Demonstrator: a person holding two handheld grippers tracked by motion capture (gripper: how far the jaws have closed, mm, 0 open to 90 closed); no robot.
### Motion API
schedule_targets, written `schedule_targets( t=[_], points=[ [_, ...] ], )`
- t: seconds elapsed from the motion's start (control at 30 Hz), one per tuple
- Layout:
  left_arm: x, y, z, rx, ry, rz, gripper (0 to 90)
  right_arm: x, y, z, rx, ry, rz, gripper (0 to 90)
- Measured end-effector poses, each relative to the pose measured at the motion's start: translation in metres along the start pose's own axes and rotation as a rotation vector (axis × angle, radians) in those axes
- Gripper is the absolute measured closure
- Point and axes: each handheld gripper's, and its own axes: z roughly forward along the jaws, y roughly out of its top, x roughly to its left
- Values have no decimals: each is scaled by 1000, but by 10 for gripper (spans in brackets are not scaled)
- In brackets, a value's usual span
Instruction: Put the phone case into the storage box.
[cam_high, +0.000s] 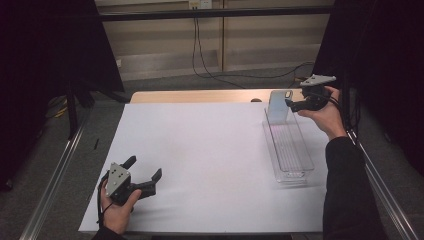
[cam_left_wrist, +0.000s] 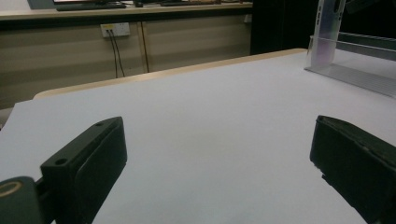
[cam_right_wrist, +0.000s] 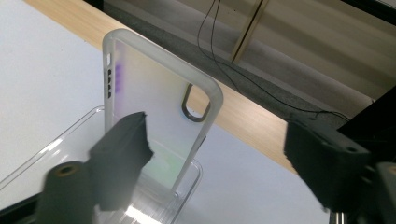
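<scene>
In the clear tray (cam_high: 294, 165), the phone case (cam_high: 278, 106) stands between the right claw's (cam_high: 291, 103) released jaws.

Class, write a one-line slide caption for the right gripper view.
Open right gripper beside a translucent phone case standing in a clear tray.

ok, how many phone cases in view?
1. The translucent phone case stands upright at the far end of the clear tray, just in front of the open right gripper.
</scene>
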Motion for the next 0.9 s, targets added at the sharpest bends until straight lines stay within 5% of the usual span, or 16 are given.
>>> schedule_targets(
  t=[0.27, 0.9],
  points=[
    [-1, 0, 0, 1, 2, -3, 39, -2, 1, -5, -31, -7, 50, 84],
    [-1, 0, -1, -7, -6, -1, 38, 3, -3, -13, -58, -7, 111, 23]
  ],
)
